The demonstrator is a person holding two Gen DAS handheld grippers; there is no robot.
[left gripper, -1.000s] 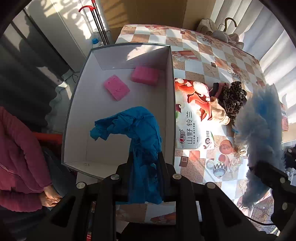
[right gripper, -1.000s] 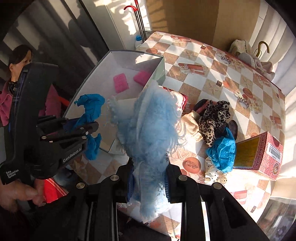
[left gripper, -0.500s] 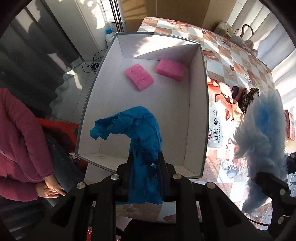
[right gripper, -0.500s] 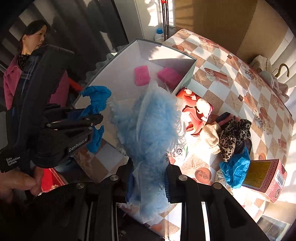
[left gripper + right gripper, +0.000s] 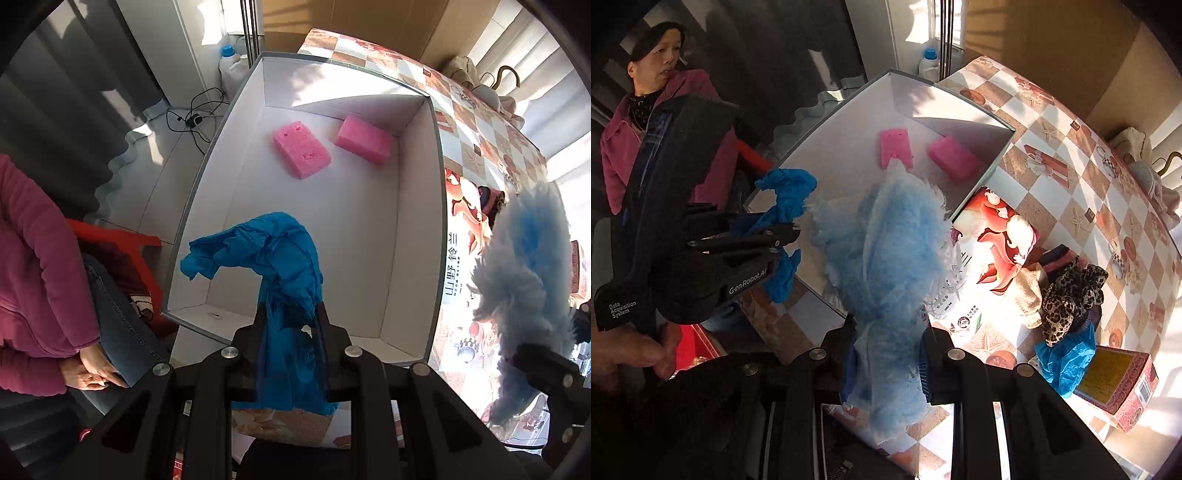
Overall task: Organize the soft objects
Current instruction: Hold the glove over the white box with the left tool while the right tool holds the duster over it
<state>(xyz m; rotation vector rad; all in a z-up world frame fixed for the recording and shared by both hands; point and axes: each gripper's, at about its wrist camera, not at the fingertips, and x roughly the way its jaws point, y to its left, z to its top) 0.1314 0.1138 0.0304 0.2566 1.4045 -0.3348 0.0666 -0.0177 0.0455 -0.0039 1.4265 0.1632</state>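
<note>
The left gripper clamped one blue cloth, its long axis toward twelve o'clock, tip drooping toward nine. The right gripper pinched one fluffy duster pointing twelve. Two pink sponges lay in the white box.

Inside the white box lie two pink sponges. Two blue crumpled cloths show: one above the box, another well right of it. One fluffy light-blue piece hangs over the box's near edge. One printed packet lies just beside the box, and one red carton far right.
</note>
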